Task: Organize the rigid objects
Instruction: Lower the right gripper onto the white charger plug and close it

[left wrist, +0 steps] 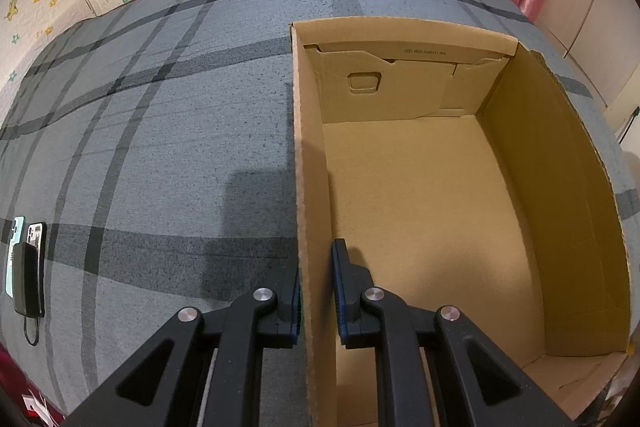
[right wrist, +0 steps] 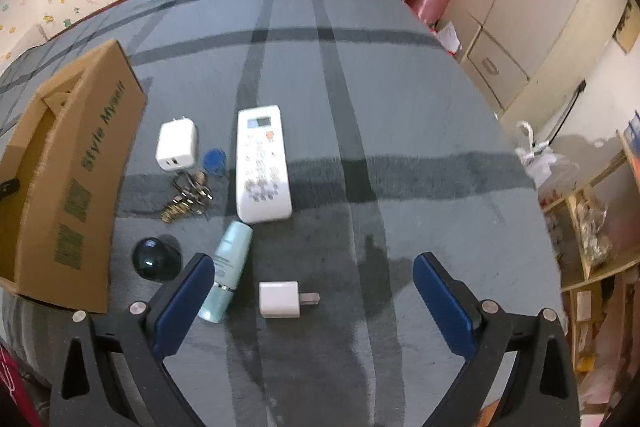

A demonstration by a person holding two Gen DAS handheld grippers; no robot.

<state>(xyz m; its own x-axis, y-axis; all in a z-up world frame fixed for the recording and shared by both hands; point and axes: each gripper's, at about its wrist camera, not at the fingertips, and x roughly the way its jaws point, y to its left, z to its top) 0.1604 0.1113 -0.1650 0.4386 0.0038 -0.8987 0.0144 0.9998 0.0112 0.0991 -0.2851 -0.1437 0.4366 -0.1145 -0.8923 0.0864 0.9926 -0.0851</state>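
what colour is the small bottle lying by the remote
Pale mint green bottle, clearest in the right wrist view.

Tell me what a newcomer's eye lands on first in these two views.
The big open cardboard box, empty inside, fills the left wrist view, and the left gripper is clamped on its near left wall. In the right wrist view, the right gripper hangs wide open over small things on the grey plaid blanket: a small white plug between its fingers, a pale green bottle and a white remote beyond.

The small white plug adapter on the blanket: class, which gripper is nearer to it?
Right. The right gripper hangs open directly around the small white plug adapter; the left gripper is clamped on the cardboard box wall.
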